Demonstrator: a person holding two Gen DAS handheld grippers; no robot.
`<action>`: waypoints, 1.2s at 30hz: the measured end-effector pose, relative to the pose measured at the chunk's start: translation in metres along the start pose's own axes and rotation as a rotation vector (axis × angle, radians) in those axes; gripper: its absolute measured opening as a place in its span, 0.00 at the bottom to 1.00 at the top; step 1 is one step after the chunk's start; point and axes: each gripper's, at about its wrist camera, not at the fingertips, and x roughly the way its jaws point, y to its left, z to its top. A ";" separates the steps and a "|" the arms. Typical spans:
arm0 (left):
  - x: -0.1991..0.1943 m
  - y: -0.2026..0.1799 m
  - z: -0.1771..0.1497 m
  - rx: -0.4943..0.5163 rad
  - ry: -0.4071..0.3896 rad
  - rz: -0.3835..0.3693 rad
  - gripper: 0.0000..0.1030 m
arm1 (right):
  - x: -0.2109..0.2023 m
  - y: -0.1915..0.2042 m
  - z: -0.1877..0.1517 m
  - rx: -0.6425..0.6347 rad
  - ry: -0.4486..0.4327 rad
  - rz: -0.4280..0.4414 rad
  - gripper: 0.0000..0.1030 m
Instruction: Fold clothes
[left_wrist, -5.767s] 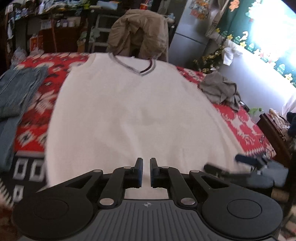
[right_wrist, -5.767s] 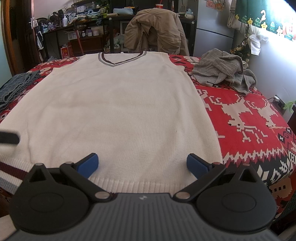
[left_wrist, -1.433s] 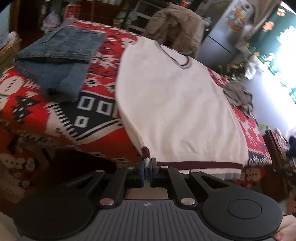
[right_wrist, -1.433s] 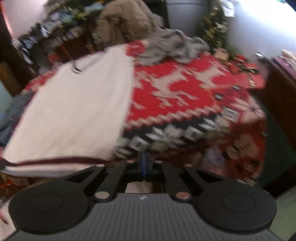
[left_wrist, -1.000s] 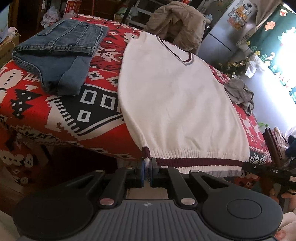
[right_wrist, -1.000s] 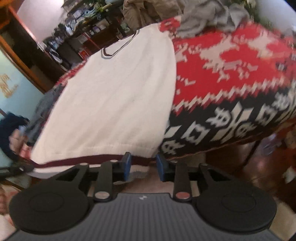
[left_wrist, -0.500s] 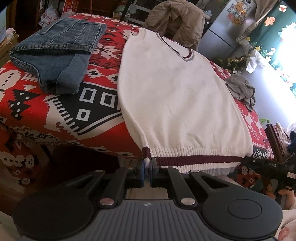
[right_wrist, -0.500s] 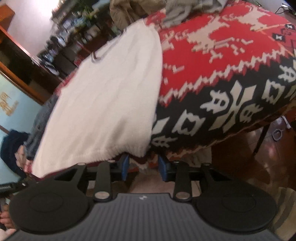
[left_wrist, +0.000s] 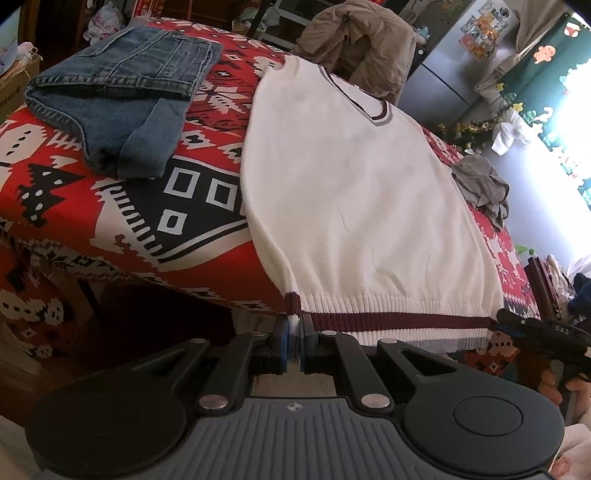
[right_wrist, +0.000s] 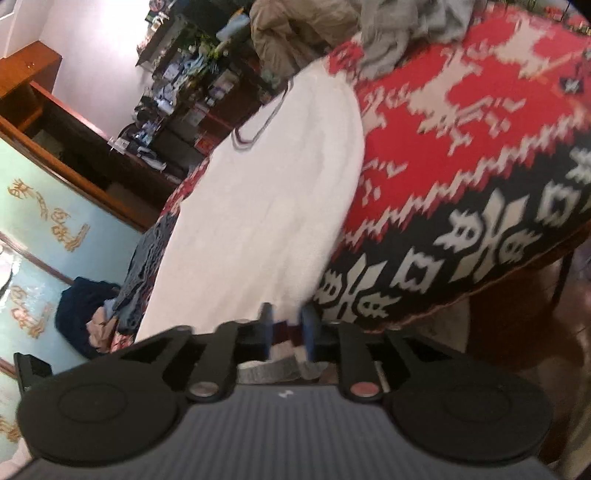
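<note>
The left tongs (left_wrist: 292, 341) pinch the white vest's (left_wrist: 362, 192) hem corner, while the right tongs (right_wrist: 287, 328) have just been closing around its other corner.

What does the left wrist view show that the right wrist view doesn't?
Left wrist only: the left hand-held gripper shut on the vest's hem corner, and folded jeans.

Right wrist only: the right hand-held gripper, jaws just closing around the opposite hem corner, and a wooden cabinet.

Both: white vest, red patterned blanket, grey garment.
</note>
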 end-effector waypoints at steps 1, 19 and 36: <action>0.000 0.000 0.000 0.003 -0.001 0.000 0.06 | 0.005 -0.001 0.000 0.001 0.012 0.003 0.24; 0.005 0.009 0.002 -0.053 -0.020 -0.035 0.06 | 0.019 0.026 -0.008 -0.122 0.065 -0.176 0.07; 0.005 0.034 0.007 -0.117 -0.041 -0.161 0.33 | 0.004 0.039 -0.004 -0.207 0.061 -0.168 0.87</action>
